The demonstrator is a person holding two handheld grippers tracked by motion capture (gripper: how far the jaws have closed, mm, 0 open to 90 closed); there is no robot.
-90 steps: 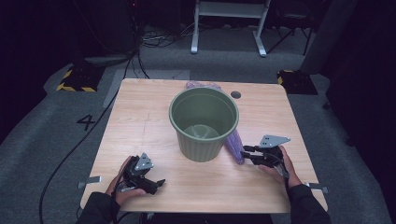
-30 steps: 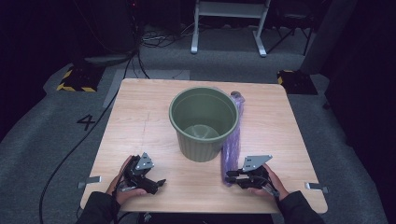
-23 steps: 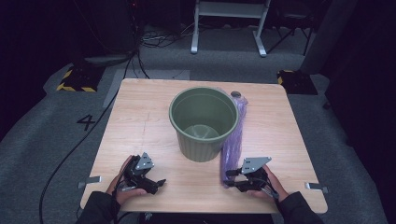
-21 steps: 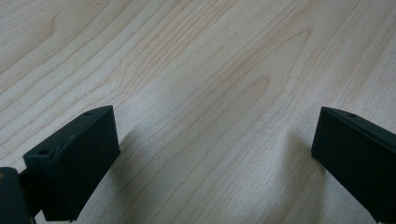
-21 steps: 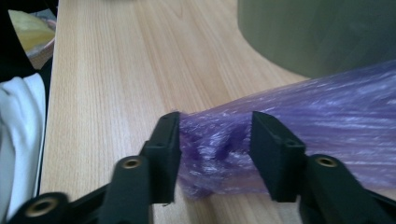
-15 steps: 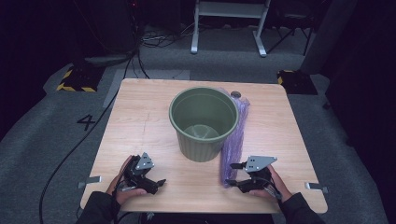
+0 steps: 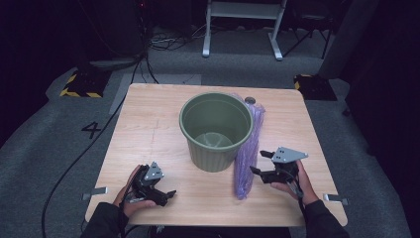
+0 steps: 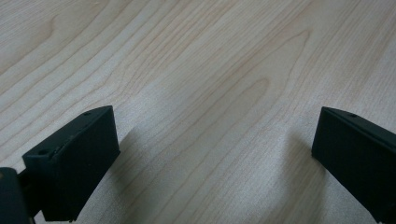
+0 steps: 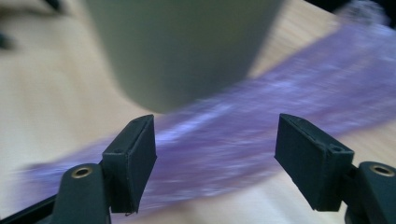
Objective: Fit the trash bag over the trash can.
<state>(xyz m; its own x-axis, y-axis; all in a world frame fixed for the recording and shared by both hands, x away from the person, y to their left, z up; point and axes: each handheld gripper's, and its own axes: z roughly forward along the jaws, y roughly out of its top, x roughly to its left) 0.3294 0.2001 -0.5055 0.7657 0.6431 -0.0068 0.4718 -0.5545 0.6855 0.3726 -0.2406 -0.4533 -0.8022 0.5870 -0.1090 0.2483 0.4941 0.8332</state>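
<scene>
High view first: we see a green bin (image 7: 215,130) standing upright near the middle of the wooden worktop (image 7: 148,119), its mouth open to the camera. Just beside the bin, on its right, a long purple bag (image 7: 249,148) lies stretched flat on the worktop, running from the far edge by the bin's rim down toward the person's side. Whether it touches the bin's wall we cannot tell.

Our right tool (image 7: 262,162) sits in the person's right hand (image 7: 292,181), just to the right of the bag's near end and pointing toward it. Its jaws have just been opening and stand well apart. In the right gripper view the right tool (image 9: 215,154) is above the purple bag (image 9: 261,126), which shows blurred in the gap between the two jaws without being pressed by either, so nothing is gripped. The green bin (image 9: 182,46) rises behind the bag in that view.

Our left tool (image 7: 166,194) rests low at the near left of the worktop in the person's left hand (image 7: 131,196), well apart from bin and bag. In the left gripper view the left tool (image 8: 215,158) has its jaws spread wide, with bare wood grain between them.
</scene>
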